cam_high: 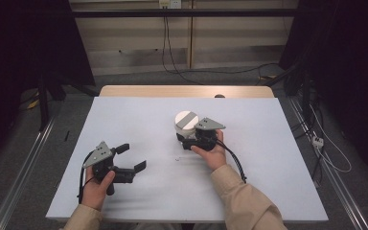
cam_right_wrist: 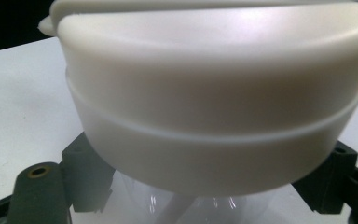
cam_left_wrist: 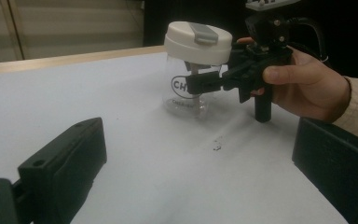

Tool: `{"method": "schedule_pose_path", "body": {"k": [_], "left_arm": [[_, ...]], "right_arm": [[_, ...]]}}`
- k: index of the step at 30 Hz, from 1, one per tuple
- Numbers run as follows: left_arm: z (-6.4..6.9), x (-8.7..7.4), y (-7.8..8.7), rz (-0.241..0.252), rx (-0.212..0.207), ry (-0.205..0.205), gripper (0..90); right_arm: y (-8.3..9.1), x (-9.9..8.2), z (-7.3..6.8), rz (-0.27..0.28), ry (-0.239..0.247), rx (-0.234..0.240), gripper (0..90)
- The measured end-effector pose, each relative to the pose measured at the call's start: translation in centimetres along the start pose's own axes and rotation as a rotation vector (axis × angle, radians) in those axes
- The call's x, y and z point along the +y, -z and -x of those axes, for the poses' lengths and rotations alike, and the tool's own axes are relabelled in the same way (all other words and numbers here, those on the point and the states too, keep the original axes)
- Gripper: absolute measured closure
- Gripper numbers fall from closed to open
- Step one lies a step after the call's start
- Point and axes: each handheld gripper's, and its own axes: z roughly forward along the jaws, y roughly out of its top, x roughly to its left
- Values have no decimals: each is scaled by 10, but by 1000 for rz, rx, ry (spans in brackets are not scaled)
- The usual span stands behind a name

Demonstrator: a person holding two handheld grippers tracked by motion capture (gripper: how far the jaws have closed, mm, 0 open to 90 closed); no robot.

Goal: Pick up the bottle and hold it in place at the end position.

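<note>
Two grippers work over a pale blue sheet (cam_high: 148, 201) that covers the table. A clear cup (cam_left_wrist: 186, 95) with a wide white lid (cam_left_wrist: 198, 42) stands upright near the middle of the sheet, a little toward the far edge. A grey tab (cam_left_wrist: 203, 31) lies across the top of the lid, and dark letters are printed on the clear wall.

At the cup's near right side, the right gripper (cam_high: 188, 140) is held by the right hand (cam_high: 213, 153). Its black jaws are clamped on the clear wall just under the lid, one on each side. In the right gripper view the lid looms right above the jaws, with the clear body between them. The left gripper view shows the same hold from the side: a jaw pressed flat against the clear wall, with the hand wrapped round the gripper's body behind it.

Well to the left of the cup and nearer the person sits the left gripper (cam_high: 135, 157), in the left hand (cam_high: 98, 189). Its jaws stand wide apart with nothing between them, aimed across the sheet toward the cup. A small dark speck (cam_left_wrist: 217, 146) lies on the sheet between that gripper and the cup.
</note>
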Motion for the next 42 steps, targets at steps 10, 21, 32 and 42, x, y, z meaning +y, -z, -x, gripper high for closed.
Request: {"method": "schedule_pose_path", "body": {"k": [10, 21, 32, 42], "left_arm": [[5, 11, -19, -17, -20, 2, 26], [7, 22, -37, -8, -34, -2, 26], [7, 27, -52, -30, -37, 2, 36], [7, 30, -67, -57, -46, 5, 107]], "right_arm": [[0, 0, 0, -4, 0, 1, 190], [0, 0, 0, -7, 0, 0, 190], [-1, 0, 0, -9, 0, 0, 190], [-1, 0, 0, -12, 0, 1, 190]]}}
